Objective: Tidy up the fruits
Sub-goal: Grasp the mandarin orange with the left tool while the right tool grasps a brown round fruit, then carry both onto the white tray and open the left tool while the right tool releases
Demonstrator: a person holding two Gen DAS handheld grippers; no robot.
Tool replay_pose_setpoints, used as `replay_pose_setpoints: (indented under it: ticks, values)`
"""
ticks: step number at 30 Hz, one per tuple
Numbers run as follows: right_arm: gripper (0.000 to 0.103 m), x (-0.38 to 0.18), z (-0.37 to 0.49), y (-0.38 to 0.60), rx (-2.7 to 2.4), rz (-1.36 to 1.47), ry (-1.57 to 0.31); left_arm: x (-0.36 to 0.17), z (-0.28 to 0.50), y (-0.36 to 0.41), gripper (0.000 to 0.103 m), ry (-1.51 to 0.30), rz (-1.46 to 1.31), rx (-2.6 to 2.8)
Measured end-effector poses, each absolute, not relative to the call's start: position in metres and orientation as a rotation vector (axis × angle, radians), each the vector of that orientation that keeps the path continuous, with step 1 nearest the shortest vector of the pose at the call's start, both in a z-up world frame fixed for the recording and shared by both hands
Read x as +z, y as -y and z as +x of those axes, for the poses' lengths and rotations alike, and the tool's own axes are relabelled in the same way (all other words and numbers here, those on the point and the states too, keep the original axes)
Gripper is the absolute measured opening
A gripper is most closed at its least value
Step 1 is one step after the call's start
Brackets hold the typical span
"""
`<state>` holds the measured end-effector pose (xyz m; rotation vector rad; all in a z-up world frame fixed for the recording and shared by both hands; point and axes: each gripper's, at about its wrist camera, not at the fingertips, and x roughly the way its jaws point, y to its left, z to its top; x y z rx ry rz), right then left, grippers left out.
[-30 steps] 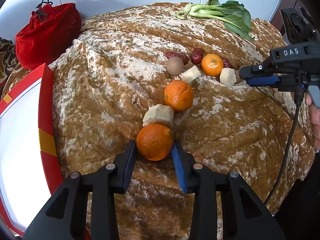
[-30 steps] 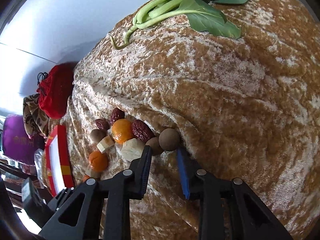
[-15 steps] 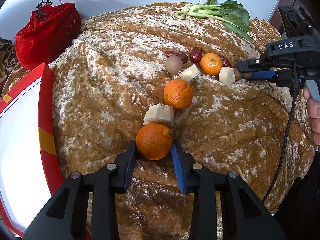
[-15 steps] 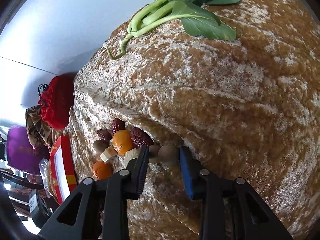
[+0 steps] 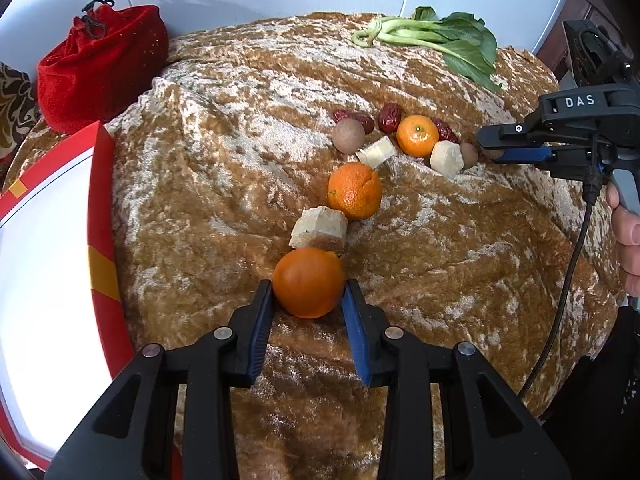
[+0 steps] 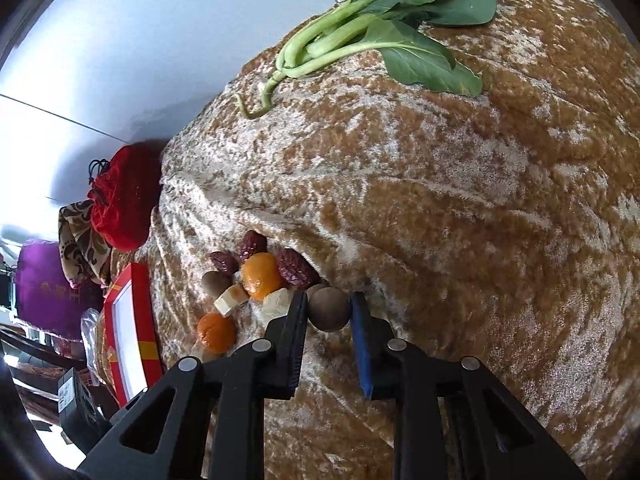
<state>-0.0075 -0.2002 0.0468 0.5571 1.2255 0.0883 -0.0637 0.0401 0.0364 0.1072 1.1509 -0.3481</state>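
Fruits lie in a curved row on a brown velvet cloth (image 5: 224,168). My left gripper (image 5: 307,294) is shut on the nearest orange (image 5: 309,282). Beyond it lie a pale chunk (image 5: 319,233), a second orange (image 5: 354,190), another chunk (image 5: 376,151), a small tangerine (image 5: 417,135), red dates (image 5: 389,116) and a brown round fruit (image 5: 348,135). My right gripper (image 6: 329,307) has its jaws on either side of a brown round fruit (image 6: 328,309), touching it; it also shows in the left wrist view (image 5: 490,148). A second brown fruit (image 5: 468,155) sits beside it.
A red and white box (image 5: 100,248) lies at the left edge. A red drawstring pouch (image 5: 100,64) stands at the back left. Green leafy stalks (image 5: 436,38) lie at the back right. The cloth drops off at the right and near sides.
My right gripper has moved forward around the brown round fruit and closed on it. My left gripper has closed a little more on the nearest orange.
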Motion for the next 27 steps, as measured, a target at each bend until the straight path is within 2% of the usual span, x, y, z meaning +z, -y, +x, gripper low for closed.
replay_pose_setpoints:
  ticks: [4, 16, 19, 21, 23, 25, 27]
  values:
    - [0.022, 0.055, -0.012, 0.196, 0.130, 0.564, -1.206, 0.043, -0.067, -0.045, 0.024, -1.135, 0.098, -0.351]
    - [0.022, 0.058, -0.018, 0.164, 0.237, 0.569, -1.212, 0.046, -0.070, -0.054, 0.025, -1.099, 0.105, -0.335]
    - [0.022, 0.056, -0.019, 0.167, 0.225, 0.577, -1.218, 0.047, -0.067, -0.053, 0.040, -1.089, 0.096, -0.342]
    - [0.022, 0.055, -0.019, 0.169, 0.218, 0.570, -1.217, 0.050, -0.067, -0.051, 0.046, -1.080, 0.076, -0.365]
    - [0.022, 0.055, -0.019, 0.168, 0.222, 0.566, -1.219, 0.053, -0.067, -0.047, 0.062, -1.063, 0.087, -0.377]
    - [0.022, 0.055, -0.020, 0.166, 0.229, 0.558, -1.220, 0.053, -0.067, -0.042, 0.066, -1.047, 0.116, -0.353]
    - [0.022, 0.056, -0.020, 0.164, 0.232, 0.550, -1.218, 0.048, -0.063, -0.039, 0.066, -1.061, 0.120, -0.348]
